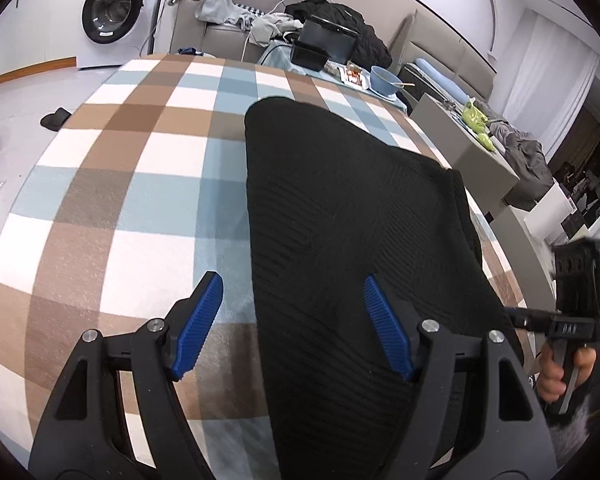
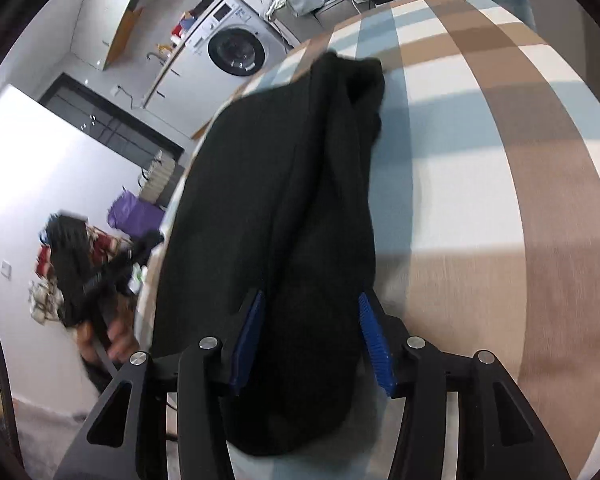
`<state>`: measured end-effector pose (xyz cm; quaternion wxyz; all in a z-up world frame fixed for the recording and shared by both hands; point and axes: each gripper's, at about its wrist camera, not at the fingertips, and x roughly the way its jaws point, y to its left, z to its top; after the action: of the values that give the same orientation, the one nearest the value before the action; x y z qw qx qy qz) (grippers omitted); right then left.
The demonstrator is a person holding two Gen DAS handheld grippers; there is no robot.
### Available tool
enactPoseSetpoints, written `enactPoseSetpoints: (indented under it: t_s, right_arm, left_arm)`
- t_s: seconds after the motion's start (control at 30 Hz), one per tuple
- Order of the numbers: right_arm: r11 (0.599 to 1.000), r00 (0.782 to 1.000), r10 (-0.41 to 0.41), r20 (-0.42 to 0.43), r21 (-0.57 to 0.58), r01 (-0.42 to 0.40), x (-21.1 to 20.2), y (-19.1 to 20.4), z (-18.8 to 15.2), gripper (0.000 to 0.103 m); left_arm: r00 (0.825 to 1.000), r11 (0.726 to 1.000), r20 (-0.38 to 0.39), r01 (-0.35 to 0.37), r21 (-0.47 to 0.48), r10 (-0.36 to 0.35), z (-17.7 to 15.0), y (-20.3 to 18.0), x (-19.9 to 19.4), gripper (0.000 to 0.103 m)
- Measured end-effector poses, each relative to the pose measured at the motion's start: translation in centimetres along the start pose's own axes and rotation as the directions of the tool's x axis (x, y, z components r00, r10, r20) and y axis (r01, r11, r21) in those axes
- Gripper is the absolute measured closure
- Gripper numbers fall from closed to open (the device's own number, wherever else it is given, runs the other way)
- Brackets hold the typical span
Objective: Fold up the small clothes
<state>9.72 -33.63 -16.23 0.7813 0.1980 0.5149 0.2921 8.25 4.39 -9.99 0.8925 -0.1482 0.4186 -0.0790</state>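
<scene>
While the black knitted garment lies spread on the checked cloth of the table, running from about six o'clock up towards twelve in the left wrist view, the left gripper hangs over its near end with jaws standing wide apart. Its left blue pad is above bare cloth at about seven o'clock, and its right blue pad is above the knit at about five o'clock; neither presses on the fabric. At four o'clock in that view a hand grips the handle of the other tool.

In the right wrist view the garment fills the middle, folded into a long dark mass reaching from six o'clock to a bunched end near twelve o'clock. The right gripper has its jaws parted, with the near end of the fabric lying between the two blue pads. Whether the pads touch the knit at its sides cannot be told, as the picture is blurred there, but they do not pinch it.

A washing machine stands beyond the table at eleven o'clock in the left wrist view, and a blue bowl sits at the far table edge near one o'clock
</scene>
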Motion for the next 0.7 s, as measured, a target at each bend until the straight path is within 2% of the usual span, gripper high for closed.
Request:
enactPoseSetpoints:
  t_s: [0.07, 0.17, 0.23, 0.4, 0.5, 0.57, 0.6, 0.63, 0.7]
  right_arm:
    - [1.0, 1.0, -0.009, 0.004, -0.013, 0.009, -0.1, 0.0, -0.9, 0.052]
    - [0.999, 1.0, 0.022, 0.01, 0.024, -0.023, -0.5, -0.2, -1.7, 0.052]
    - [0.999, 1.0, 0.005, 0.024, 0.032, -0.006, -1.2, -0.1, -1.9, 0.052]
    - [0.998, 0.995, 0.035, 0.089, -0.053, -0.03, -3.5, 2.4, -1.7, 0.052]
    - [0.992, 0.995, 0.076, 0.062, -0.102, -0.069, -2.5, 3.8, -1.7, 0.053]
    - [0.994, 0.998, 0.051, 0.029, -0.096, -0.048, -0.4, 4.3, -2.1, 0.071]
    - [0.997, 0.999, 0.033, 0.007, -0.07, -0.032, 0.9, 4.3, -2.0, 0.086]
    - [0.998, 1.0, 0.026, -0.018, -0.057, -0.027, 2.0, 4.5, -1.7, 0.093]
    - [0.997, 0.999, 0.032, 0.018, -0.076, -0.031, 1.7, 5.8, -0.9, 0.095]
  left_arm:
    - [1.0, 1.0, -0.004, 0.008, -0.002, -0.008, -0.3, -0.2, 0.0, 0.032]
    - [1.0, 1.0, -0.001, 0.004, 0.014, -0.004, -0.9, -0.7, -0.5, 0.032]
    - [1.0, 1.0, 0.004, 0.005, 0.022, -0.006, -1.3, -0.9, -1.0, 0.032]
    - [1.0, 1.0, 0.013, 0.022, 0.02, -0.022, -1.8, -0.9, -1.9, 0.031]
    - [1.0, 1.0, 0.009, 0.015, 0.024, -0.016, -2.0, -1.1, -2.0, 0.031]
    - [1.0, 0.999, 0.015, 0.022, 0.028, -0.022, -2.0, -1.1, -2.2, 0.031]
    - [1.0, 0.999, 0.022, 0.019, 0.03, -0.02, -1.9, -1.2, -2.4, 0.031]
    - [0.999, 0.999, 0.03, 0.016, 0.031, -0.017, -1.8, -1.2, -2.7, 0.031]
    - [0.999, 1.0, 0.049, 0.016, 0.026, -0.017, -1.6, -1.0, -3.6, 0.031]
